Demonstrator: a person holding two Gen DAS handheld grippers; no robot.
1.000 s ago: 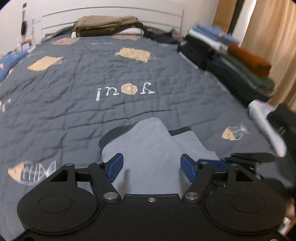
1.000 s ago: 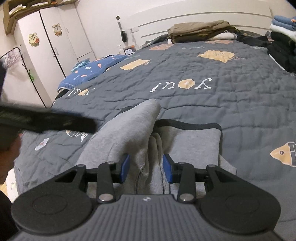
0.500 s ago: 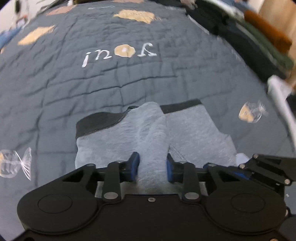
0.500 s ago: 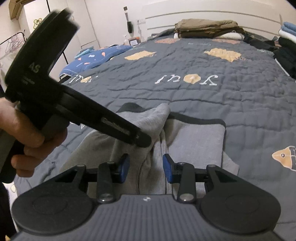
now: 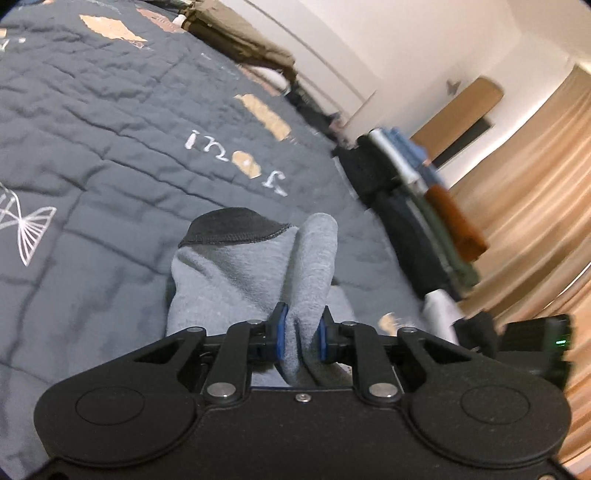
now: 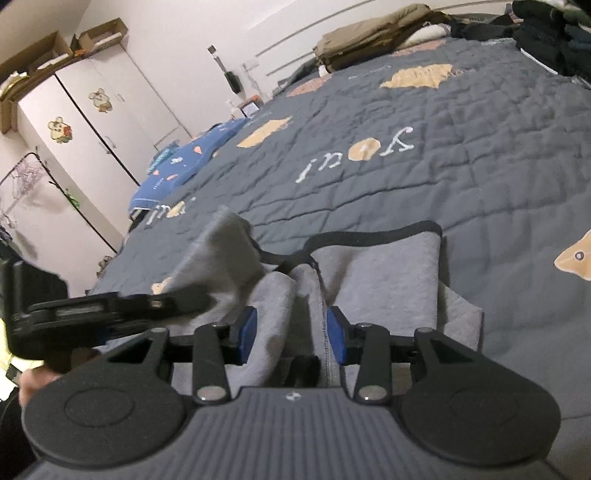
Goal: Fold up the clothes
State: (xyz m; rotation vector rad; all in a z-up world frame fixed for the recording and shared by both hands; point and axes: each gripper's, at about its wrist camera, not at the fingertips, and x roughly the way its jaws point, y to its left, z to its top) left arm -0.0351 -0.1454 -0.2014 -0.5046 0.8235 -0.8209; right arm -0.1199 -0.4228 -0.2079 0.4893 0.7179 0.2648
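A grey garment [image 5: 240,266] with a black waistband [image 5: 232,229] lies on the dark quilt [image 5: 92,129]. My left gripper [image 5: 301,332] is shut on a raised fold of it, and the cloth stands up between the blue pads. In the right wrist view the same garment [image 6: 388,266] spreads ahead, black band [image 6: 373,234] at its far edge. My right gripper [image 6: 291,334] is shut on a thick bunch of the grey cloth near its middle seam. The left gripper [image 6: 110,306] comes in from the left, holding the lifted flap [image 6: 221,251]; a hand [image 6: 33,384] grips its handle.
Stacks of folded clothes [image 5: 424,206] line the bed's right side. A brown folded pile [image 6: 376,33] sits by the headboard. A blue cover [image 6: 184,166] lies at the left edge, with a white wardrobe [image 6: 92,110] beyond. Curtains [image 5: 535,221] hang on the right.
My left gripper went from open above the garment to shut on a fold, then lifted it and rolled to the side. The right gripper kept its hold.
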